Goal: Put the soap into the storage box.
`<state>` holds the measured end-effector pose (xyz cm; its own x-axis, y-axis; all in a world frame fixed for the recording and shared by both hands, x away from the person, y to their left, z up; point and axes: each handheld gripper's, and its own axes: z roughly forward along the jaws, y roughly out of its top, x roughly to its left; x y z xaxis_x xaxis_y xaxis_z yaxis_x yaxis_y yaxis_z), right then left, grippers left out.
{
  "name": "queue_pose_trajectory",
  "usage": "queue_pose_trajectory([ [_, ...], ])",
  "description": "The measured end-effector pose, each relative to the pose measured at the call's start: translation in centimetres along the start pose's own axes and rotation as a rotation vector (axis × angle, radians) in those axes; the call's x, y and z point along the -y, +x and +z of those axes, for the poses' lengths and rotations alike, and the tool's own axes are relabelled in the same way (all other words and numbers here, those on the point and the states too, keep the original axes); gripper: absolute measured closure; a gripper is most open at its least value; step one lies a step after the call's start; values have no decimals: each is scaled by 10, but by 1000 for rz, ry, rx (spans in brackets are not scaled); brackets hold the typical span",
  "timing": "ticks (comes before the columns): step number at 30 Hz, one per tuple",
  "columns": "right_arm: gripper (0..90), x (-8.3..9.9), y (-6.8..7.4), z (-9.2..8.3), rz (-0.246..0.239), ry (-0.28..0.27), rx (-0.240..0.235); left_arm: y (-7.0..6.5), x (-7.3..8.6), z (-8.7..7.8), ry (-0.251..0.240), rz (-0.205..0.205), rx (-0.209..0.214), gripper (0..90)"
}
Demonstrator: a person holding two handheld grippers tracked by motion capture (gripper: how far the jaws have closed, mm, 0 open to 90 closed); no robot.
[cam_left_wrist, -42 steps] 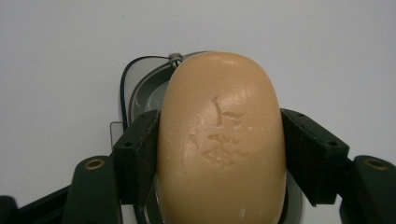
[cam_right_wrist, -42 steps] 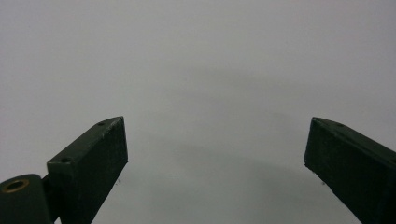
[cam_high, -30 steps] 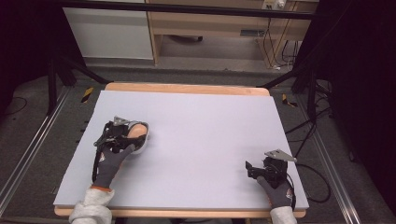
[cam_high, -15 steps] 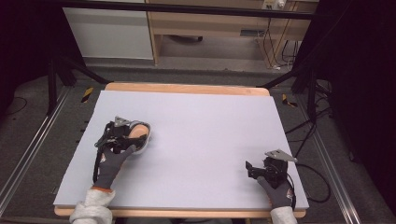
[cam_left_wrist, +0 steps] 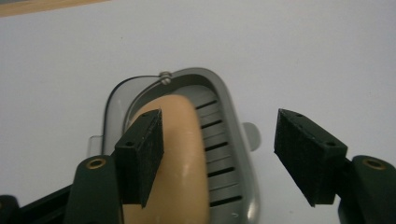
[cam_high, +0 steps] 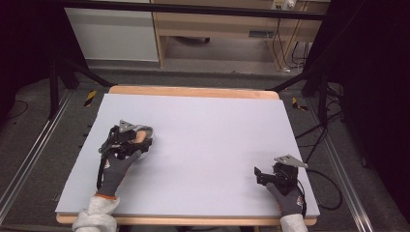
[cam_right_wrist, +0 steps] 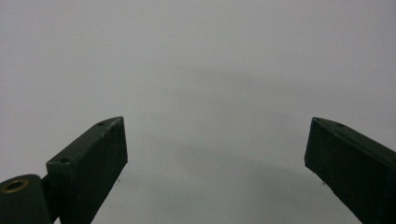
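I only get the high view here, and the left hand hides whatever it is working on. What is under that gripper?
Observer: A tan bar of soap lying in a grey slotted soap dish, seen from the left gripper view.
Operator: Is the left gripper closed on the soap?
Observer: No. The left gripper is open; one jaw is at the soap's side, the other stands clear beyond the dish's rim.
Operator: And the right gripper, holding anything?
Observer: No. The right gripper is open, with bare table surface between its jaws.
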<state>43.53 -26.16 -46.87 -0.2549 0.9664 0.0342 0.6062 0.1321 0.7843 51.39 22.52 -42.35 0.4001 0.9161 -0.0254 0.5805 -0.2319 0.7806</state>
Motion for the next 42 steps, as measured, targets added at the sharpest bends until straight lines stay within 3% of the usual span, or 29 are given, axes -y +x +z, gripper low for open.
queue_pose_trajectory([
  [12,61,0,-1,-1,2,-4,5,-11,1,-15,-46,10,73,330],
  [24,60,1,-2,-1,13,-6,11,-30,28,-25,-36,62,127,330],
  [33,58,2,-3,-1,16,-1,14,-25,54,-41,-16,71,116,321],
  [42,58,3,-5,-1,24,1,23,-6,78,-50,19,49,72,302],
])
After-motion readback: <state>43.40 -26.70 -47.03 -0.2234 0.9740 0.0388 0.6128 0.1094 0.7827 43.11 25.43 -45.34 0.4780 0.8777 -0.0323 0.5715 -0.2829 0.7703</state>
